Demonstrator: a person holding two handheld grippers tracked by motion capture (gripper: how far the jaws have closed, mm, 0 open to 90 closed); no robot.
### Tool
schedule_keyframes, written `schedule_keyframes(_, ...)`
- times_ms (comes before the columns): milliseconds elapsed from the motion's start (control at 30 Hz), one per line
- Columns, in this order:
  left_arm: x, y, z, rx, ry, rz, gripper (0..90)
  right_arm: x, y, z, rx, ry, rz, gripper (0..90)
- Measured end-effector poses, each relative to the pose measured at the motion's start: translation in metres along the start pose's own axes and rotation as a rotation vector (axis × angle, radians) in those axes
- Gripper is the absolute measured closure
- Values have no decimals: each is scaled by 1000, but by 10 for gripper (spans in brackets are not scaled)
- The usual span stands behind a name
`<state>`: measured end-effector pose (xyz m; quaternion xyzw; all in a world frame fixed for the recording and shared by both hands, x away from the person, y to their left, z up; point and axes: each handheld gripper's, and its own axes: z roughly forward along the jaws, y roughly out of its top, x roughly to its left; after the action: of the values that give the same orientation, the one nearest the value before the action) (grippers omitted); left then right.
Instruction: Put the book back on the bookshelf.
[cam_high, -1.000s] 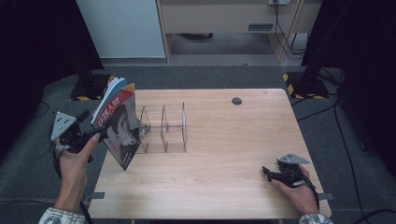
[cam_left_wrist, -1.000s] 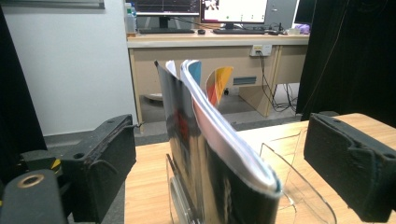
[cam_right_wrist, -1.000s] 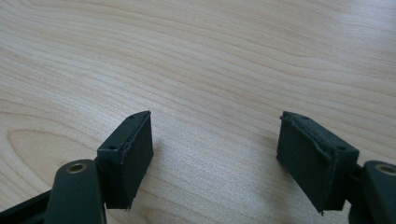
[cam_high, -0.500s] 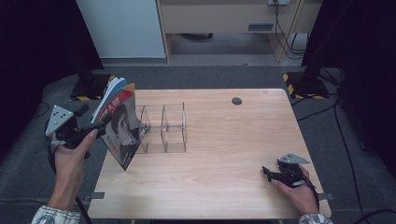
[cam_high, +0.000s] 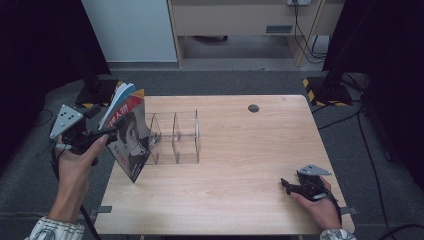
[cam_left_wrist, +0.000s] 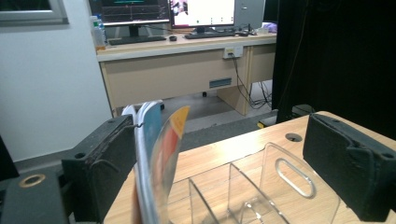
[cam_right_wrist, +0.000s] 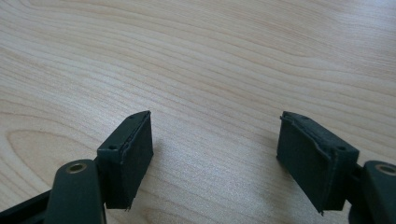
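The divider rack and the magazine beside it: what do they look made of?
The divider rack looks like clear, glossy acrylic: the table's wood grain shows through its panels, and the edges catch light. The magazine looks like coated paper: thin fanned pages, a shiny printed cover.

The magazine (cam_high: 127, 135) cover carries red lettering, too small and tilted to be read.

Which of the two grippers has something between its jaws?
The left gripper: a magazine stands against one of its wide-open jaws, beside the clear rack. The right gripper rests open over bare table.
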<state>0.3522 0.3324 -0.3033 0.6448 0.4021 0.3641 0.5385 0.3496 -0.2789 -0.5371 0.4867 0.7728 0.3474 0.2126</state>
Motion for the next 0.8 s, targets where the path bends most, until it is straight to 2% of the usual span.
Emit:
schedule_keyframes(133,-7,7,1,-5,-22,5,90,0,0,0,0,0,0,269)
schedule_keyframes(300,-20,13,7,14,-55,20,88,0,0,0,1,-1,3,269)
schedule_keyframes(533,-31,12,17,43,-88,29,81,0,0,0,0,0,1,268)
schedule_keyframes(800,-41,10,28,56,-119,20,40,0,0,0,1,0,1,267)
